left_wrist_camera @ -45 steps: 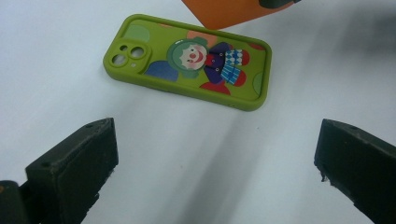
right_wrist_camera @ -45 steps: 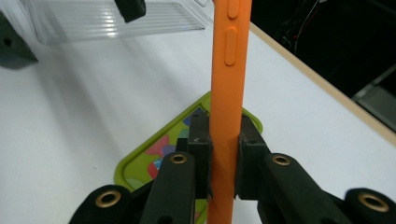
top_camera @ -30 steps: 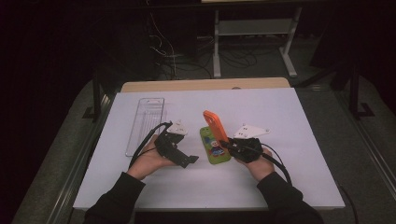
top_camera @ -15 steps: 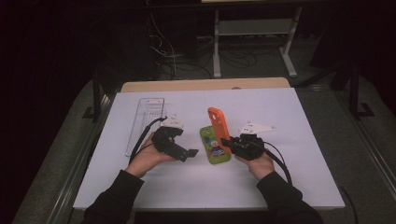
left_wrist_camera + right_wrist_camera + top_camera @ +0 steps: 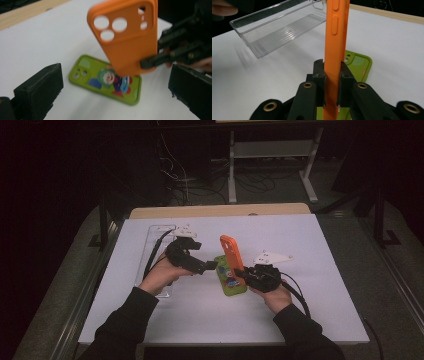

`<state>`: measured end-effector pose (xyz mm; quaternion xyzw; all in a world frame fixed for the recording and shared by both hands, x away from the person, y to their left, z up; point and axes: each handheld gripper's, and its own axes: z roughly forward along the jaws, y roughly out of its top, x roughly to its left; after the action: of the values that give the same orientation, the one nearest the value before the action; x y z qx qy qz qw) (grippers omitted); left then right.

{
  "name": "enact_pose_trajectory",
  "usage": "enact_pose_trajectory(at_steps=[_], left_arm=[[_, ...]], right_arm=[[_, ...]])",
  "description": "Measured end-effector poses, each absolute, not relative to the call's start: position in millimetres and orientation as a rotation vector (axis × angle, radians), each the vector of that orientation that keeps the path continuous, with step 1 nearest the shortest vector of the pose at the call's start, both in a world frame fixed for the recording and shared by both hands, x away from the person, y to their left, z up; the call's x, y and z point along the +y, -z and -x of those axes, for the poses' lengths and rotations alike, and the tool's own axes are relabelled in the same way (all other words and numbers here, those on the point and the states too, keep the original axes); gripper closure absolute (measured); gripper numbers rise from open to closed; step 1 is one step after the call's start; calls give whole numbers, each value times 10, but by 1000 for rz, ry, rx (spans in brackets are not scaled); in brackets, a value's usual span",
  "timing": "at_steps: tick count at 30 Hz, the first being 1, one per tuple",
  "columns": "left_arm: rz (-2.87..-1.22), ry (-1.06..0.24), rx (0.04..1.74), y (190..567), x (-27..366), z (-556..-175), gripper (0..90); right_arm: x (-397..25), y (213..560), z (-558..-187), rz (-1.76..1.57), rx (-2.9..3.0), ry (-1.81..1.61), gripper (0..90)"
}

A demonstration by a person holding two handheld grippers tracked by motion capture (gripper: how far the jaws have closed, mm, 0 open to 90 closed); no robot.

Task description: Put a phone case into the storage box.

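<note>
My right gripper [image 5: 243, 271] [image 5: 331, 72] is shut on the lower end of an orange phone case [image 5: 231, 251] [image 5: 126, 35] [image 5: 336, 32] and holds it upright above the table. A green phone case with a cartoon print [image 5: 230, 278] [image 5: 106, 79] [image 5: 358, 65] lies flat on the white table directly under it. My left gripper [image 5: 209, 266] [image 5: 115, 92] is open just left of both cases, its jaws spread wide on either side of them in the left gripper view.
A clear plastic tray [image 5: 159, 251] [image 5: 279, 23] lies on the left part of the white table top [image 5: 325, 250], partly under my left hand. Bare white surface spreads to the right and front. The wooden table edge [image 5: 220, 211] runs along the back.
The right gripper has raised the orange case more upright and shifted slightly right. My left gripper has moved toward the cases, closer to the green one.
</note>
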<state>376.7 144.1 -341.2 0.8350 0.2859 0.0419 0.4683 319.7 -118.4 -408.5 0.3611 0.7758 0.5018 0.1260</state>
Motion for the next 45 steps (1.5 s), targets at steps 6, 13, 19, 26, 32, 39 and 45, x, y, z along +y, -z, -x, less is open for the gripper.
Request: enact_pose_trajectory(at_steps=[6,13,19,26,32,39,45], left_arm=[[-2024,-86,688,3374,1337,-3863,0],[-1971,-73,694,3415,1159,-3891,0],[-1942,-76,704,3450,1049,-3902,0],[-1927,-85,703,3479,983,-3905,0],[-1913,-76,705,3489,962,-3913,0],[-1885,-82,707,3487,959,-3911,92],[-1893,-78,692,3481,968,-3913,123]], right_arm=[[-1151,4063,-3171,-1032,2258,-1457,785],[-1120,4046,-3148,-1004,2250,-1466,785],[-1126,4018,-3129,-989,2238,-1488,785],[-1125,4011,-3124,-986,2241,-1496,785],[-1123,4012,-3125,-988,2242,-1496,786],[-1114,4025,-3127,-992,2244,-1490,786],[-1109,4033,-3131,-987,2247,-1485,785]])
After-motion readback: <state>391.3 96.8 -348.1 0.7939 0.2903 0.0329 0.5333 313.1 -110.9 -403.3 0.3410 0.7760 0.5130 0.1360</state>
